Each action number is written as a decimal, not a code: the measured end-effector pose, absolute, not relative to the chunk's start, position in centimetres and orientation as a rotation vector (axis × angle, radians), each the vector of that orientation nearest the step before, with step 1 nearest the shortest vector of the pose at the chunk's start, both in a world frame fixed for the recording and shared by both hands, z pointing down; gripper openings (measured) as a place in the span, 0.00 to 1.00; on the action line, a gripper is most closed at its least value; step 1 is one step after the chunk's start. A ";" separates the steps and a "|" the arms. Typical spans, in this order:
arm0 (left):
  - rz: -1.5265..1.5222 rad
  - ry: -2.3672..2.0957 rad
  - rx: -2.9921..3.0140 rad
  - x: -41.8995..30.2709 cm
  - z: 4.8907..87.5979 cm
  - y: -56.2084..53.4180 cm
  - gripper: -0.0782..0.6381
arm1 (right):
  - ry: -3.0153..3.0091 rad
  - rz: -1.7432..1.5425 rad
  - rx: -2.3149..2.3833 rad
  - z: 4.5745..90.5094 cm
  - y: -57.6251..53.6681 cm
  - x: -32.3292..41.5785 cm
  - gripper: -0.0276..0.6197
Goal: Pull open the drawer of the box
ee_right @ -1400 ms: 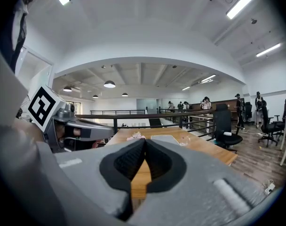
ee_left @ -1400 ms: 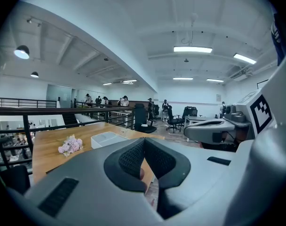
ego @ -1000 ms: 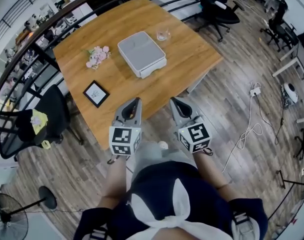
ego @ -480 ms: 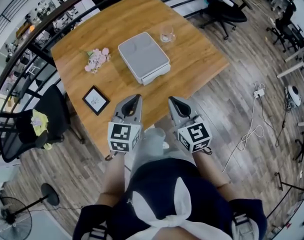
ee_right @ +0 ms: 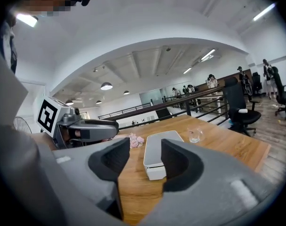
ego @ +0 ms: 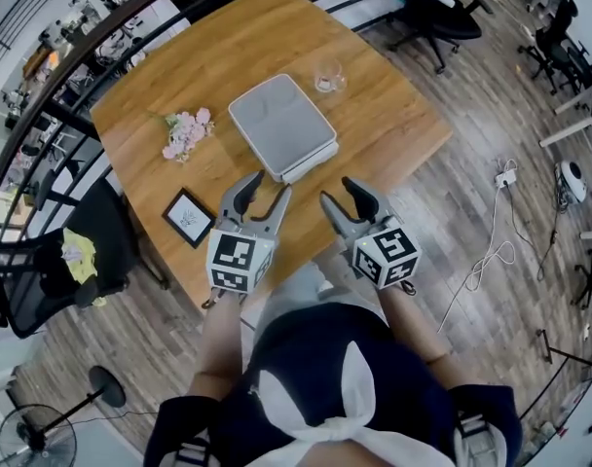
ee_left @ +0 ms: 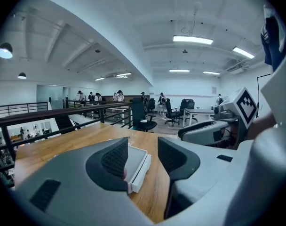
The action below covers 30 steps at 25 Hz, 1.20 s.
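Head view: a flat white rectangular plastic box (ego: 282, 127) lies mid-table on the square wooden table (ego: 179, 76). At the near edge, the left gripper (ego: 268, 187) and right gripper (ego: 340, 193) hover, jaws just opened, empty.
Left gripper view: one jaw half hides the box.
Right gripper view: only here the drawer front (ee_right: 155, 171) shows, looking shut.

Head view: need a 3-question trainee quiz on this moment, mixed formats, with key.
1. True or false: the right gripper holds the glass.
2. Which lies left of the box in the head view? A pink flowers, B a mug, C a laptop.
3. Fill in: the jaws of the left gripper stand ____.
Key: 1 false; 2 A; 3 open. Both grippers' jaws have just been opening, and each is empty.
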<state>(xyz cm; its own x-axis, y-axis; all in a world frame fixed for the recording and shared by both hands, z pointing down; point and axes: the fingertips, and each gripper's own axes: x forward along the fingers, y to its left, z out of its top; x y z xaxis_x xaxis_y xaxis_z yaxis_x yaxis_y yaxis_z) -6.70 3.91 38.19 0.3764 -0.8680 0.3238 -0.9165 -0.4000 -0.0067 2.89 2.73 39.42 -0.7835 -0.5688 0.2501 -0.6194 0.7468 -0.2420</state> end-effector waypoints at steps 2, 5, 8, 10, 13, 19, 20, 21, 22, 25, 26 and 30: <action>0.429 -1.596 2.470 -7.3 38.5 3.1 0.38 | -2.774 0.525 0.963 40.0 1.9 2.5 0.37; 0.455 -1.560 2.474 -8.3 39.6 2.0 0.39 | -2.736 0.572 0.972 41.2 0.7 1.7 0.37; 0.523 -1.489 2.490 -8.9 41.0 1.1 0.40 | -2.679 0.605 0.974 42.5 -0.1 0.9 0.37; 0.559 -1.436 2.505 -9.1 41.9 0.5 0.40 | -2.645 0.628 0.976 43.6 -0.8 0.5 0.37; 0.617 -1.360 2.517 -9.3 43.4 -0.3 0.40 | -2.601 0.689 0.982 45.7 -1.8 -0.3 0.37; 0.740 -1.295 2.474 -10.0 47.1 -1.6 0.41 | -2.527 0.830 0.980 49.5 -3.0 -0.8 0.37; 0.758 -1.285 2.444 -10.2 48.0 -1.8 0.42 | -2.515 0.839 0.974 50.0 -3.1 -0.7 0.37; 0.771 -1.277 2.412 -10.4 48.8 -1.9 0.43 | -2.502 0.846 0.967 50.6 -3.3 -0.8 0.37; 0.782 -1.271 2.386 -10.7 49.5 -2.2 0.44 | -2.491 0.855 0.960 51.2 -3.6 -0.9 0.37; 0.831 -1.257 2.350 -11.3 51.2 -3.0 0.44 | -2.461 0.899 0.935 52.7 -4.3 -1.2 0.37; 0.853 -1.248 2.347 -11.3 51.6 -3.2 0.44 | -2.454 0.915 0.926 53.0 -4.5 -1.3 0.37; 0.928 -1.219 2.334 -11.3 53.1 -4.0 0.44 | -2.433 0.965 0.896 54.1 -5.0 -1.5 0.37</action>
<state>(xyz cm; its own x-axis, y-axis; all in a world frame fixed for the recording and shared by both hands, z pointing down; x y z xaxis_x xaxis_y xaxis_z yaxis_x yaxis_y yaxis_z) -11.28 -4.05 53.06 0.4163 -0.5941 0.6883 -0.8217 -0.5699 0.0051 -1.49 -4.95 54.13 -0.7278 -0.4223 0.5404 -0.6779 0.5625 -0.4734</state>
